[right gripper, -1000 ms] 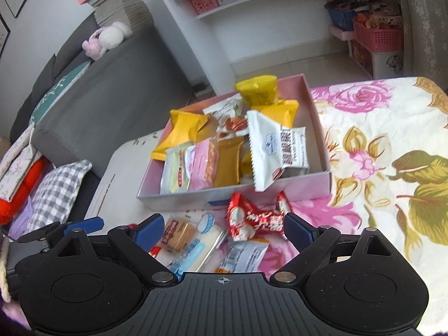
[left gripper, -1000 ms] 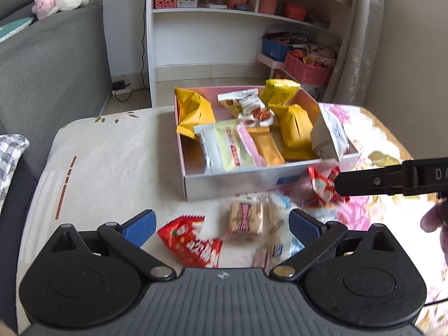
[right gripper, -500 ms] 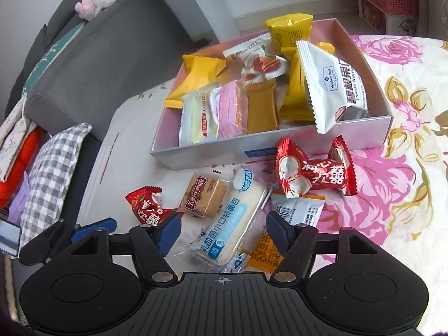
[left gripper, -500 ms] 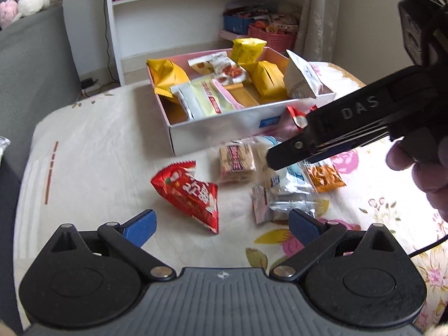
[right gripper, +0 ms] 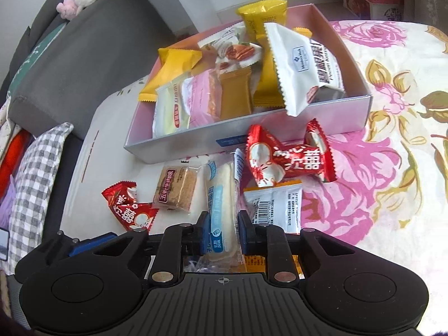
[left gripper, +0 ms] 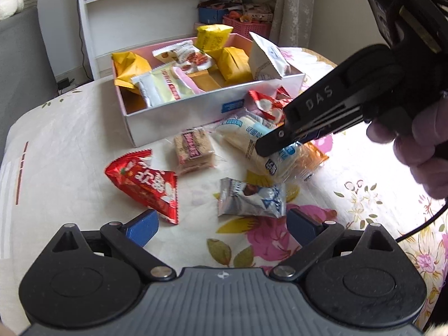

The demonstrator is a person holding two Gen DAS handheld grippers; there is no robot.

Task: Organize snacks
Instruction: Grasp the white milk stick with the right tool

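Observation:
A pink-lined white box holds several snack packets. In front of it lie loose ones on the flowered cloth. My right gripper is shut on a long white bread packet with a blue label. Beside that packet lie a brown cracker packet, a white-and-orange packet and two red packets. My left gripper hangs low over the cloth, jaws wide and closing slightly, pressing on nothing. A silver packet lies just ahead between its fingers, and the red packet is by its left finger.
A person's hand holds the right gripper. A grey sofa with a checked cushion stands left of the table. A white shelf unit with baskets is behind the box. The table edge curves round at the left.
My right gripper has dropped onto the bread packet and its jaws have shut on it. The left gripper has sunk and rolled closer to the red and silver packets.

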